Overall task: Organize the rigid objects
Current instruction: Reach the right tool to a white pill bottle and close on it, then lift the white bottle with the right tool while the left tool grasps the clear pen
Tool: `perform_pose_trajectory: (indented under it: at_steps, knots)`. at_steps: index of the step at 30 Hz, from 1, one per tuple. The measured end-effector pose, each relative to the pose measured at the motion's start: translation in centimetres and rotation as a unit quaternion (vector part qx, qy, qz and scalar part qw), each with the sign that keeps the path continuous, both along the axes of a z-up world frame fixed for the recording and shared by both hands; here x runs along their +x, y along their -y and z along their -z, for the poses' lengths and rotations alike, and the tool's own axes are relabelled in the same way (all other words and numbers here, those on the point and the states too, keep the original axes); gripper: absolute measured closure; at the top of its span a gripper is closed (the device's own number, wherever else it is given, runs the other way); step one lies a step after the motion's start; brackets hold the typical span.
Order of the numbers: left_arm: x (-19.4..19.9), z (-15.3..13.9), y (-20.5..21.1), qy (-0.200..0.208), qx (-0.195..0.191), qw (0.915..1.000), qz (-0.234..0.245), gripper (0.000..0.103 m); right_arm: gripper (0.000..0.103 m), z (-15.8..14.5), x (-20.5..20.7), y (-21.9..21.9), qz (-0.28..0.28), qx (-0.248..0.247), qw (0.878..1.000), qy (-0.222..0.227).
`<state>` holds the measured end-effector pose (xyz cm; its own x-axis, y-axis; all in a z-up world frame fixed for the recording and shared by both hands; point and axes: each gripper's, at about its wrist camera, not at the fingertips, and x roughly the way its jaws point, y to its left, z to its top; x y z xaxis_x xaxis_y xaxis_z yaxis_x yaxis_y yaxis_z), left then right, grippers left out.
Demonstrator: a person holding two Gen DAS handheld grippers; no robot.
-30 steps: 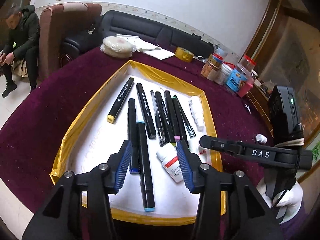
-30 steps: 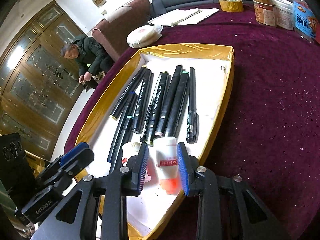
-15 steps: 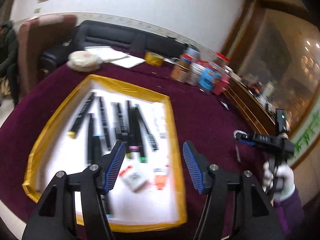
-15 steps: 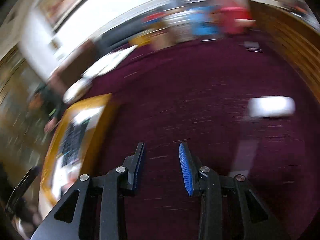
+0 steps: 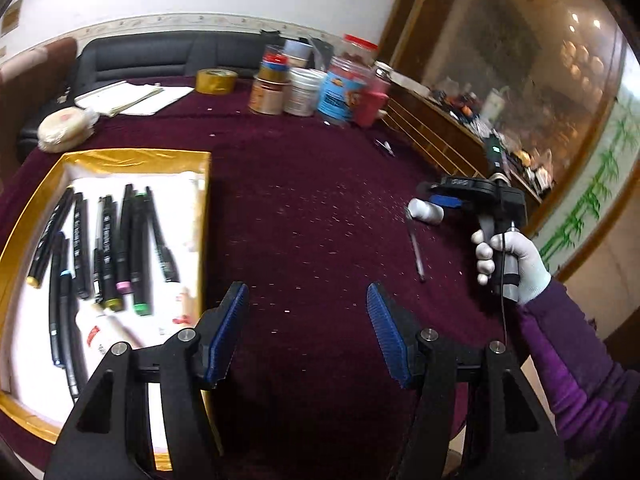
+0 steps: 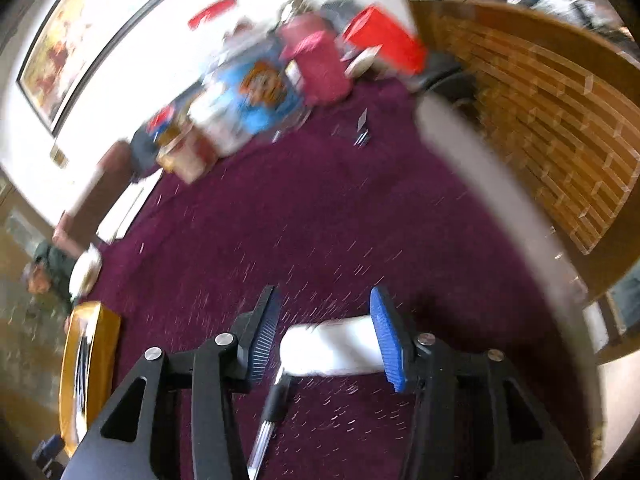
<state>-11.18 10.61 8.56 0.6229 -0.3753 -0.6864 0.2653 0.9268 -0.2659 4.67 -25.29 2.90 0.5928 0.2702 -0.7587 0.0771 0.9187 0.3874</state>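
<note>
In the right wrist view a small white bottle (image 6: 332, 344) lies crosswise on the maroon cloth between the fingers of my right gripper (image 6: 324, 320). Its jaws are opening and a gap shows at the left pad. A clear pen (image 6: 268, 412) lies just under the bottle. The left wrist view shows the same bottle (image 5: 426, 210) and pen (image 5: 416, 252) at the right, with the right gripper (image 5: 440, 196) over the bottle in a gloved hand (image 5: 512, 268). My left gripper (image 5: 306, 300) hangs open and empty over bare cloth. The gold-rimmed tray (image 5: 120, 156) at the left holds several markers (image 5: 108, 248) and a white bottle (image 5: 104, 332).
Jars and tubs (image 5: 320, 88) crowd the table's far side, beside a tape roll (image 5: 216, 80), papers (image 5: 132, 98) and a round wrapped pack (image 5: 64, 128). A small dark clip (image 5: 384, 146) lies near the right edge. A wooden cabinet (image 6: 560, 120) stands past that edge.
The right gripper let go of an orange-capped bottle in the tray, swung right across the cloth and opened around the white bottle. The left gripper moved right off the tray and opened wider.
</note>
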Motion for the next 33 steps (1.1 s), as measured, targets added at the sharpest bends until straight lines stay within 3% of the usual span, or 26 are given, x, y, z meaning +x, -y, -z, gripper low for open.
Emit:
perform_pose_trajectory:
  at_steps: [2,5,7,11,13,15,19,20,22,27,33]
  knots:
    - [0.2,0.0,0.9,-0.001,0.007,0.9999,0.008,0.043,0.06,1.0,-1.2,-1.3,-0.047,-0.003,0.999,-0.017]
    - [0.8,0.4,1.9,-0.011,0.011,0.9998,0.014,0.043,0.06,1.7,-3.1,-2.9,-0.119,0.045,0.991,-0.042]
    - [1.3,0.8,2.6,-0.02,0.006,0.9996,0.02,0.043,0.06,1.5,-4.6,-3.5,-0.139,0.046,0.988,-0.04]
    - [1.6,1.2,4.2,-0.03,0.006,0.9988,0.037,0.043,0.06,0.6,-5.9,-3.5,-0.125,0.0,0.992,-0.018]
    - [1.6,1.3,4.8,-0.031,0.012,0.9986,0.042,0.043,0.06,0.4,-6.2,-4.0,-0.122,0.013,0.992,-0.016]
    - [1.7,1.5,5.2,-0.034,0.015,0.9984,0.043,0.043,0.06,0.4,-6.2,-5.0,-0.123,0.02,0.992,-0.019]
    - [2.2,1.5,6.0,-0.039,0.019,0.9984,0.037,0.043,0.061,1.6,-5.0,-7.3,-0.094,-0.02,0.995,-0.039]
    - [2.4,1.5,6.3,-0.039,0.024,0.9982,0.038,0.043,0.061,2.4,-4.8,-7.7,-0.092,-0.029,0.994,-0.047]
    - [3.0,1.7,7.1,-0.039,0.035,0.9977,0.043,0.043,0.073,2.3,-5.1,-7.7,-0.086,-0.05,0.994,-0.033]
    - [5.1,2.9,10.0,-0.053,0.047,0.9952,0.068,0.043,0.072,2.4,-6.5,-3.8,-0.032,-0.055,0.997,-0.033]
    - [9.4,5.6,15.0,-0.087,0.057,0.9905,0.09,0.043,0.073,2.7,-7.6,-0.7,-0.01,-0.031,0.999,-0.032]
